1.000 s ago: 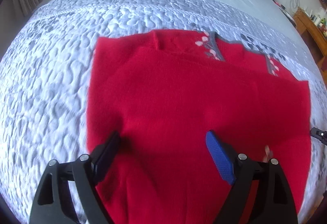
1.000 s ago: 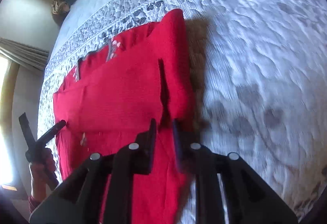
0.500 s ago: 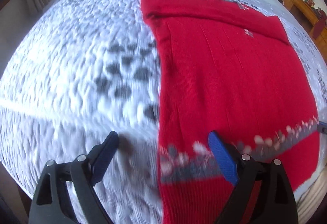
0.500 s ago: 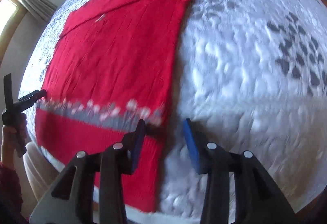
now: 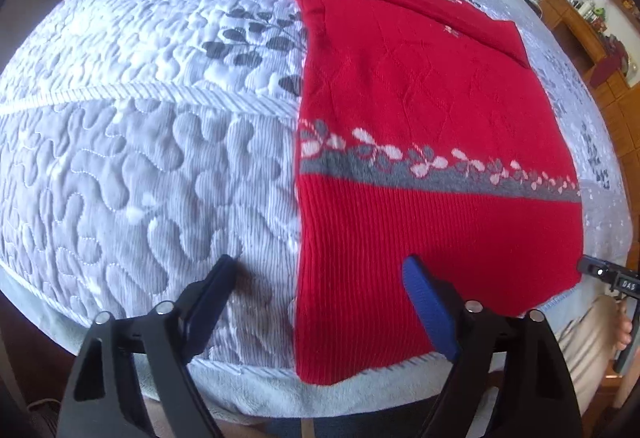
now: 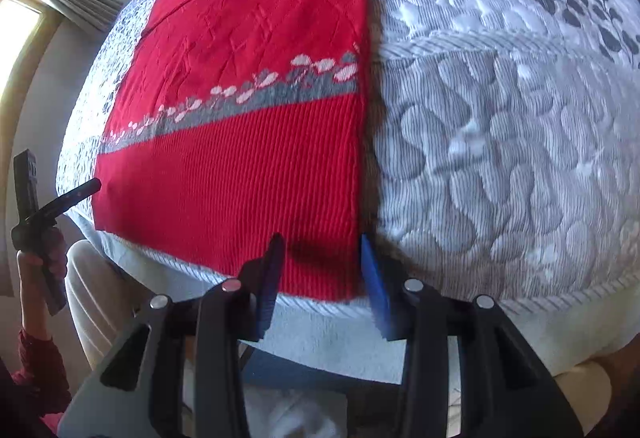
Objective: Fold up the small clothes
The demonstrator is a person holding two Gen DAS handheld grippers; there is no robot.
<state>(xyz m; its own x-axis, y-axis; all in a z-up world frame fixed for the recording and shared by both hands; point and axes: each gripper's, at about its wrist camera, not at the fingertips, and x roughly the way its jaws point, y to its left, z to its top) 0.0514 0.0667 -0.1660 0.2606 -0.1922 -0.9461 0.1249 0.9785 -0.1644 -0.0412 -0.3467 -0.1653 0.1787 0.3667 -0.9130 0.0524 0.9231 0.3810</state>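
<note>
Both grippers now back at sweater [image 5: 432,126] hem, off its upper fold. Left gripper [image 5: 320,302] wide, closing; right gripper [image 6: 320,270] narrower, empty, astride hem corner. Next fold due.

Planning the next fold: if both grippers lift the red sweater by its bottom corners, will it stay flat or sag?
The red sweater is soft ribbed knit lying limp on the quilt, so it would probably sag between the corners. Its thick weave should grip, not slip.
</note>
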